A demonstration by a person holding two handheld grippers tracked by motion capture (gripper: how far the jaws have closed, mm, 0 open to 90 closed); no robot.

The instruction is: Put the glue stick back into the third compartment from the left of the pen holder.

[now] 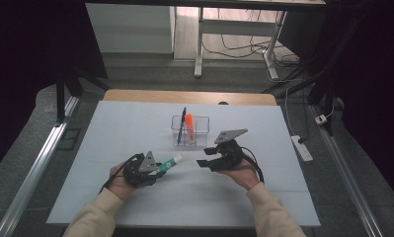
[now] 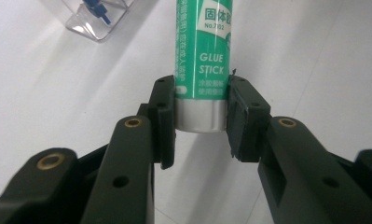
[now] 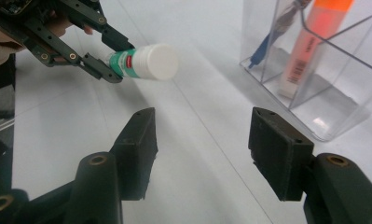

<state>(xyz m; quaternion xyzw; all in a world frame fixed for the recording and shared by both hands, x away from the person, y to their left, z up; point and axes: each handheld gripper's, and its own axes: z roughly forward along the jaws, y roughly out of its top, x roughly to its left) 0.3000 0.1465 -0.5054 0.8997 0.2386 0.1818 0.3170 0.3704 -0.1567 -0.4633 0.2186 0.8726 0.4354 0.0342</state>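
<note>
Step in hand: held glue stick [image 2: 203, 60] level above the table [image 1: 135, 123], white cap toward the right gripper [image 3: 200, 154], apparently for uncapping or handover.
Left gripper [image 2: 200, 121]: clamped on the stick's silver base end.
Right gripper: jaws apart, empty, just beside the cap [image 3: 158, 60], not touching.
Done well: squared the open jaws around the cap, closed gently, pulled straight along the stick; kept the left grip firm.
Glue sticks: one.
Clear organizer [image 1: 190, 131]: one.
Pens [image 1: 182, 124]: one, blue.
Orange markers [image 1: 189, 127]: one.
Grippers: two.
</note>
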